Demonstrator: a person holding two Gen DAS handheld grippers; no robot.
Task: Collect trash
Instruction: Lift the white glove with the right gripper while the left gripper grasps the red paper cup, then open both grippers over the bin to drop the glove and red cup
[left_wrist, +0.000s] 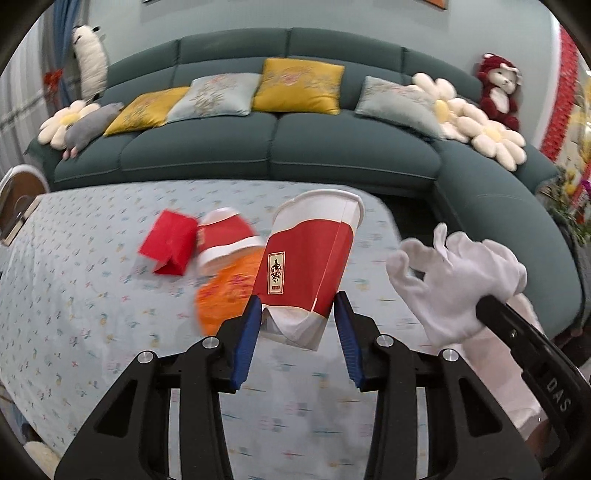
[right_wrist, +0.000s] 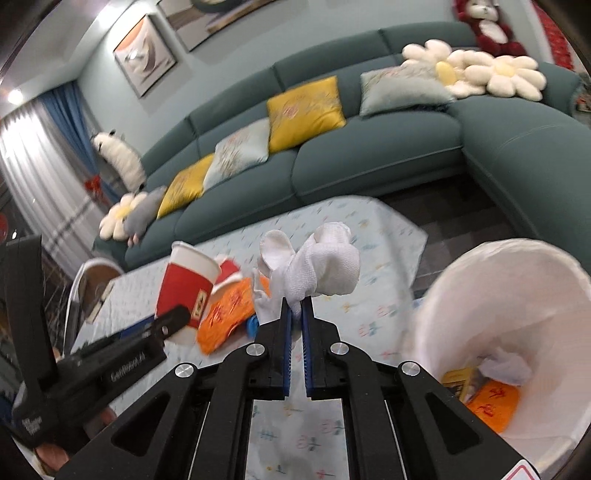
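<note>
Your right gripper (right_wrist: 295, 314), jaws pinching the white tissue wad (right_wrist: 328, 269), sits just left of the lined bin (right_wrist: 554, 295) at lower right; left gripper (left_wrist: 297, 321) clamps the crushed cup (left_wrist: 310, 266).

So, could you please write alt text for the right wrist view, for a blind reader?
The right hand-held gripper pinches a crumpled white tissue above a floral tablecloth. A white-lined trash bin holding some trash stands at right; a red paper cup and orange wrapper at left, a green sofa behind.
</note>
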